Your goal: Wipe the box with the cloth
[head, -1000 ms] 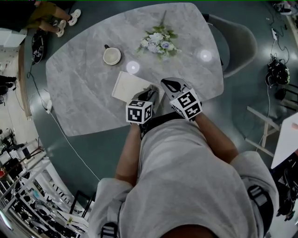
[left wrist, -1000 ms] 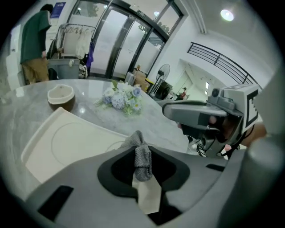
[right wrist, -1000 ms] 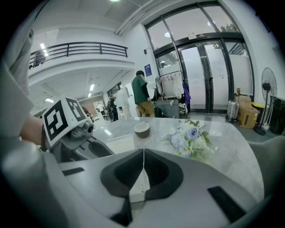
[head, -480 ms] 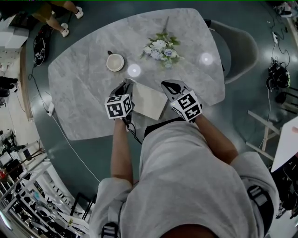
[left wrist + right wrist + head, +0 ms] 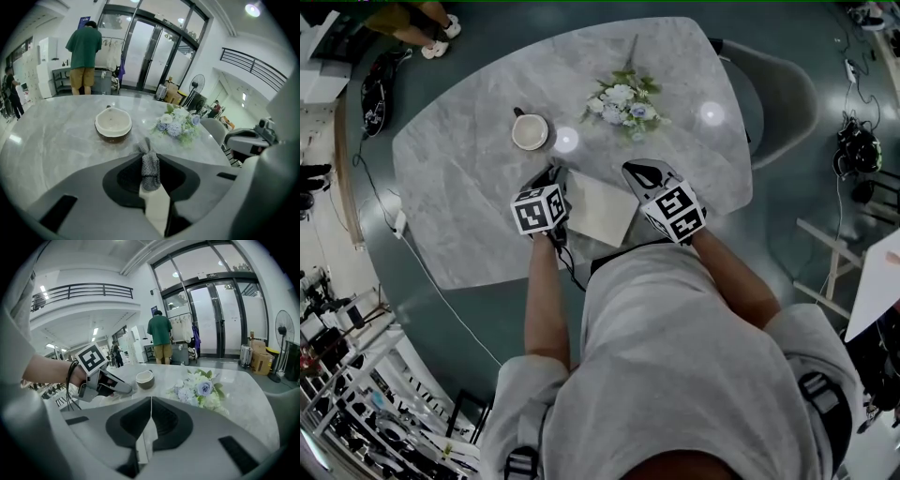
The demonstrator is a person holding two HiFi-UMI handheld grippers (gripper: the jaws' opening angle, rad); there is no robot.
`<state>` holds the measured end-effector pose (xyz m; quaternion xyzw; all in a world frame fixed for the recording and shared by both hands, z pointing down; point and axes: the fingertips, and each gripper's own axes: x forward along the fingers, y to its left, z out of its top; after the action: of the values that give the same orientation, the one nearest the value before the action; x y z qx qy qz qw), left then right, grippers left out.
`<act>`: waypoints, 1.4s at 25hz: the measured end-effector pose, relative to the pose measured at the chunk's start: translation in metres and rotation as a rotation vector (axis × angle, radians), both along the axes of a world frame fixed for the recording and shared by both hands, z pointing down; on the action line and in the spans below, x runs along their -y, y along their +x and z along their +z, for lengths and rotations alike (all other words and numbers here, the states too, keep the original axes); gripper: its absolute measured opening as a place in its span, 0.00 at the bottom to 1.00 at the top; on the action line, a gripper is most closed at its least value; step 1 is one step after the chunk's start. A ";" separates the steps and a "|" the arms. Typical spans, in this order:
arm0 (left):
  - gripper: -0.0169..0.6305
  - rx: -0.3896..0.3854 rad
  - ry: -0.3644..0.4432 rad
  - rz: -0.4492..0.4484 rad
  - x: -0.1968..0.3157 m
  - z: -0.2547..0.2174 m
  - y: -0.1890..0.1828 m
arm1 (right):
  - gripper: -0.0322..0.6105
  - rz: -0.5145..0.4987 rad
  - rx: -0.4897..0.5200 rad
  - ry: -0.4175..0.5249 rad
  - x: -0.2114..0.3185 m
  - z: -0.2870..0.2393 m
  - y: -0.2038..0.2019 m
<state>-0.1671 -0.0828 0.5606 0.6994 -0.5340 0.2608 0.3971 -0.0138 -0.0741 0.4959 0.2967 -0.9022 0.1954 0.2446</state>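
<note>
A flat cream box (image 5: pixel 602 208) lies on the marble table (image 5: pixel 469 187) just in front of me. My left gripper (image 5: pixel 554 180) sits at the box's left edge, shut on a grey knitted cloth (image 5: pixel 150 168) that sticks out past the jaw tips. The cloth (image 5: pixel 553 174) touches the table and box edge there. My right gripper (image 5: pixel 645 172) rests at the box's right edge with its jaws together and nothing visible between the tips (image 5: pixel 151 401). From the right gripper view, the left gripper (image 5: pixel 101 383) shows low over the table.
A cup (image 5: pixel 530 131) stands beyond the box, and a small bouquet of flowers (image 5: pixel 626 98) lies farther right. A grey chair (image 5: pixel 778 89) is at the table's far right side. A person in a green shirt (image 5: pixel 84 56) stands beyond the table.
My left gripper has swept the cloth leftward across the box, from its right part to its left edge. The right gripper has stayed put.
</note>
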 end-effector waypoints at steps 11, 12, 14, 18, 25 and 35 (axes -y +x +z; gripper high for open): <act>0.17 -0.059 -0.032 0.076 -0.016 0.004 0.038 | 0.09 -0.012 -0.003 0.008 0.001 -0.002 -0.007; 0.17 -0.064 -0.032 0.086 -0.018 0.004 0.045 | 0.09 -0.011 -0.003 0.010 0.000 -0.003 -0.006; 0.17 -0.074 -0.031 0.100 -0.024 0.004 0.056 | 0.09 -0.008 -0.007 0.013 -0.003 -0.003 -0.004; 0.17 -0.078 -0.024 0.123 -0.031 0.003 0.070 | 0.09 0.003 -0.017 0.013 -0.012 -0.001 0.003; 0.17 -0.102 -0.026 0.202 -0.044 0.004 0.103 | 0.09 0.025 -0.027 0.011 -0.033 0.003 0.014; 0.17 -0.171 -0.035 0.275 -0.074 0.003 0.157 | 0.09 0.061 -0.048 0.011 -0.062 0.004 0.041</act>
<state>-0.0102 -0.0085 0.5634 0.7787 -0.3927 0.2614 0.4137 0.0268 -0.0124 0.4998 0.3302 -0.8876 0.1907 0.2584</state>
